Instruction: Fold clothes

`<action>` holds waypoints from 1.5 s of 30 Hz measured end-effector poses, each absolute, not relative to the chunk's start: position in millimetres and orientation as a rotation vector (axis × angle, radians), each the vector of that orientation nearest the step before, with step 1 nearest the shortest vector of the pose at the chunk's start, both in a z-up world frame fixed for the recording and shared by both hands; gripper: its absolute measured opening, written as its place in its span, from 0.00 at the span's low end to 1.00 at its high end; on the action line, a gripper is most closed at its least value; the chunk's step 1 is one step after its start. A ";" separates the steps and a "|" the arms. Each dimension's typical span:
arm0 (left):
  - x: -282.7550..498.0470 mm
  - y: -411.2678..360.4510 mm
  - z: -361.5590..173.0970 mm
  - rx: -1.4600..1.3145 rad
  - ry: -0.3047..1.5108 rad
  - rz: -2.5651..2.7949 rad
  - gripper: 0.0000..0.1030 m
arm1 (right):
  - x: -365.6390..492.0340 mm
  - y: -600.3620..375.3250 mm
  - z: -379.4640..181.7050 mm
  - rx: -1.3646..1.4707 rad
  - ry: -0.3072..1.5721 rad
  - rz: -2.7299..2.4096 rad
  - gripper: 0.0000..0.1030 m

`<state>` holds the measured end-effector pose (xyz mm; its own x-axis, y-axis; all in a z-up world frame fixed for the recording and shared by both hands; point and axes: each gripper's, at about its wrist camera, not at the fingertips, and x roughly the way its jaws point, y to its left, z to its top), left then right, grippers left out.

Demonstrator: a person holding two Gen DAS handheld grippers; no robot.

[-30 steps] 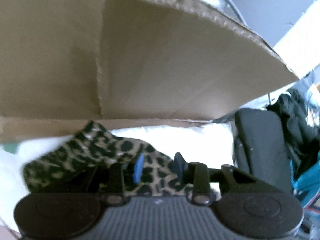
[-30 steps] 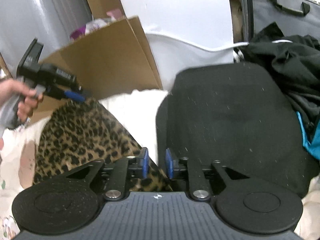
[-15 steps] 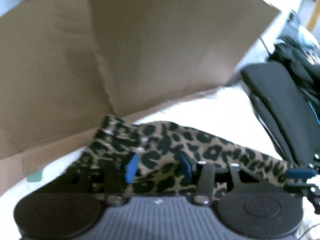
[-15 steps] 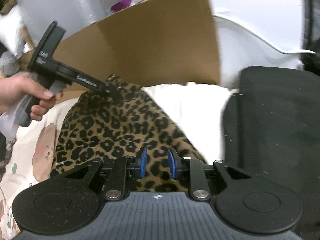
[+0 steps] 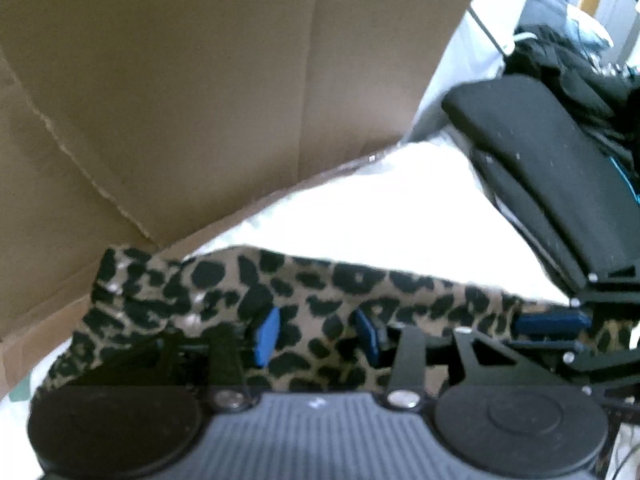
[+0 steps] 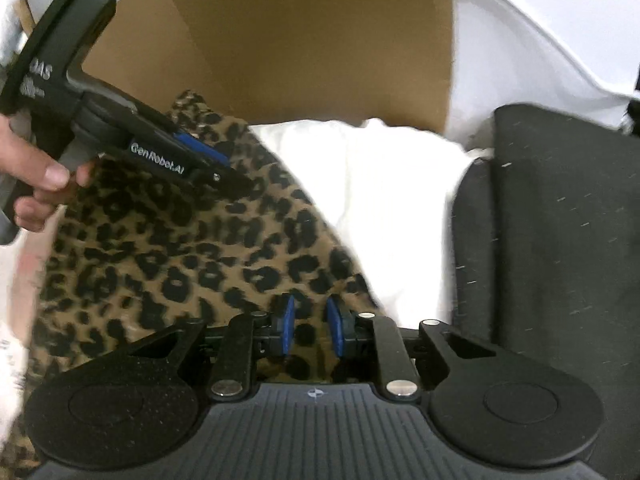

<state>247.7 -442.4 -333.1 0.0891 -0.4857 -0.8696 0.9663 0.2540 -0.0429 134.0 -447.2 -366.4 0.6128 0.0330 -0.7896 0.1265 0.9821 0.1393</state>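
Leopard-print garment spread on white bedding, mid-fold. Left gripper and right gripper: jaws partly open around cloth, grip uncertain. Next: firm pinch before lifting.

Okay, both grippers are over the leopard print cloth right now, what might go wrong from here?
1. The left gripper and right gripper both show a gap between their blue pads over the leopard print cloth, so a lift may slip.
2. The cardboard box stands close behind the cloth; a forward swing could knock it.
3. The grippers sit close together, the right gripper showing in the left wrist view, so they might collide.
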 end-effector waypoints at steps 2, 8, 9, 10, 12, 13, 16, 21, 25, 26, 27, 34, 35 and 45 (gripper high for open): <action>242.7 -447.0 -337.8 0.639 0.916 -1.202 0.43 | 132.5 -450.4 -366.1 0.180 0.914 -0.081 0.14; 230.8 -450.2 -346.5 0.594 0.891 -1.190 0.44 | 127.8 -455.3 -365.1 0.151 0.927 -0.129 0.14; 230.5 -450.7 -346.5 0.590 0.889 -1.188 0.45 | 127.3 -455.6 -364.8 0.157 0.928 -0.131 0.14; 230.2 -451.0 -345.9 0.587 0.888 -1.188 0.45 | 127.1 -455.3 -364.5 0.158 0.930 -0.132 0.14; 230.4 -449.3 -339.2 0.590 0.886 -1.199 0.46 | 127.9 -452.6 -364.2 0.140 0.936 -0.132 0.14; 230.5 -448.4 -335.9 0.591 0.885 -1.204 0.46 | 127.5 -453.0 -364.1 0.141 0.937 -0.134 0.14; 230.8 -445.9 -325.9 0.595 0.882 -1.220 0.28 | 126.6 -453.5 -364.6 0.147 0.933 -0.136 0.14; 231.3 -440.9 -309.2 0.603 0.877 -1.246 0.28 | 124.8 -455.2 -366.2 0.159 0.923 -0.130 0.14; 238.4 -417.7 -294.8 0.616 0.884 -1.233 0.29 | 124.2 -454.8 -365.8 0.164 0.919 -0.133 0.14; 241.1 -411.4 -292.1 0.616 0.886 -1.219 0.29 | 124.3 -454.7 -365.6 0.163 0.919 -0.133 0.14; 243.8 -405.2 -289.5 0.617 0.888 -1.205 0.29 | 124.9 -454.8 -365.7 0.164 0.918 -0.133 0.14; 256.9 -372.8 -288.9 0.615 0.911 -1.132 0.29 | 126.7 -457.0 -366.6 0.177 0.917 -0.130 0.14; 258.4 -369.7 -292.4 0.618 0.917 -1.123 0.29 | 126.4 -457.7 -366.6 0.180 0.915 -0.129 0.14; 269.9 -366.9 -338.8 0.602 0.982 -1.037 0.28 | 129.6 -461.6 -366.5 0.175 0.920 -0.113 0.14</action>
<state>269.9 -366.9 -338.8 0.1682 -0.4278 -0.8881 0.9101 0.4136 -0.0268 129.6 -461.6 -366.5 0.6014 -0.0225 -0.7986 0.1723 0.9797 0.1021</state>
